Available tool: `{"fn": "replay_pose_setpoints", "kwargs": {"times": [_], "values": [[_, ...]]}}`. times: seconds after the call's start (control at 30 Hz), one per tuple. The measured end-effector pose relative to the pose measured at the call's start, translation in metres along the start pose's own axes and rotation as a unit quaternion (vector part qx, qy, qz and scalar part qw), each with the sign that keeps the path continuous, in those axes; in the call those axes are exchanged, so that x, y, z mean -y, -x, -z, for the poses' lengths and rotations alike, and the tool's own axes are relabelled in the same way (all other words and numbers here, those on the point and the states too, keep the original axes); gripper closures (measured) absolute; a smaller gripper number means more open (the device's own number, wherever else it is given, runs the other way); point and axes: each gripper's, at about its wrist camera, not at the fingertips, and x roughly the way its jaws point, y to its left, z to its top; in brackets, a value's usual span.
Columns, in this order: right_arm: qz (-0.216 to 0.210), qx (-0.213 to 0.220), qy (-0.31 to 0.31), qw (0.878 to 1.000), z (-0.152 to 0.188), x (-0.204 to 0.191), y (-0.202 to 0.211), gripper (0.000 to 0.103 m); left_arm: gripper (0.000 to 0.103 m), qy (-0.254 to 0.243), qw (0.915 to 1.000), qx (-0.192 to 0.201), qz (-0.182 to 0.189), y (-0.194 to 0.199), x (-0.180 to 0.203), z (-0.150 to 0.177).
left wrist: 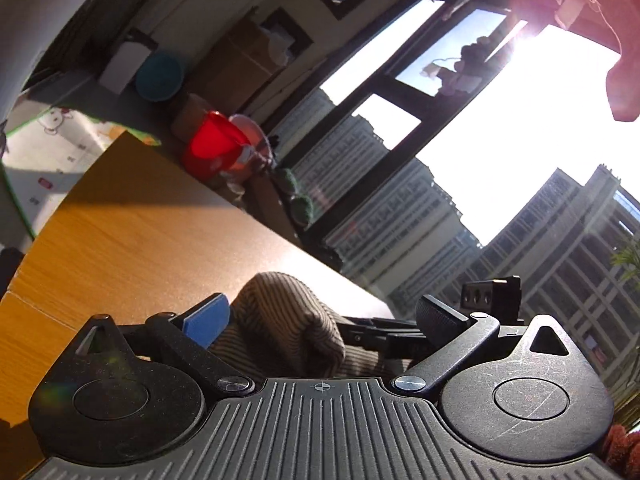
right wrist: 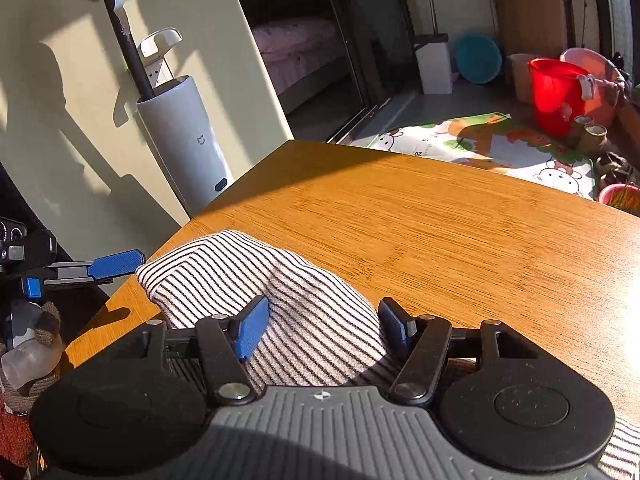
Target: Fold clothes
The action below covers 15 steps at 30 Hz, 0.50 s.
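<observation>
A striped garment (right wrist: 256, 304) lies bunched at the near corner of the wooden tabletop (right wrist: 440, 232), white with thin dark stripes, humped up in soft folds.

The right claw (right wrist: 324, 326) hangs over the near part of the heap with its jaws spread wide; the blue pad (right wrist: 252, 330) of one finger rests against the cloth and the other finger sits at the heap's far edge, neither pinching it. So it is released, straddling the fabric.

In the left wrist view, the left claw (left wrist: 320, 316) is likewise released, its fingers set well apart with a raised fold of the garment (left wrist: 284, 316) standing between them, close to the blue pad (left wrist: 208, 320) and clear of the dark one.

Beyond the tabletop, a red bucket (right wrist: 556, 96) stands on the floor by a cartoon-printed mat (right wrist: 492, 144). A white cylinder with a black pole (right wrist: 184, 144) stands against the wall beside the tabletop's corner.
</observation>
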Motion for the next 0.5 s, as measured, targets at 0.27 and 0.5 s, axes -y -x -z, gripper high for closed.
{"fn": "replay_pose_setpoints", "kwargs": {"times": [0.27, 0.5], "values": [[0.104, 0.070, 0.147, 0.981, 0.047, -0.093, 0.064, 0.092, 0.001, 0.021, 0.9990, -0.024, 0.031, -0.004, 0.001, 0.002], [0.170, 0.063, 0.169, 0.969, 0.120, -0.119, 0.051, 0.091, 0.001, -0.067, 0.9961, -0.053, -0.024, -0.020, 0.040, 0.034]]}}
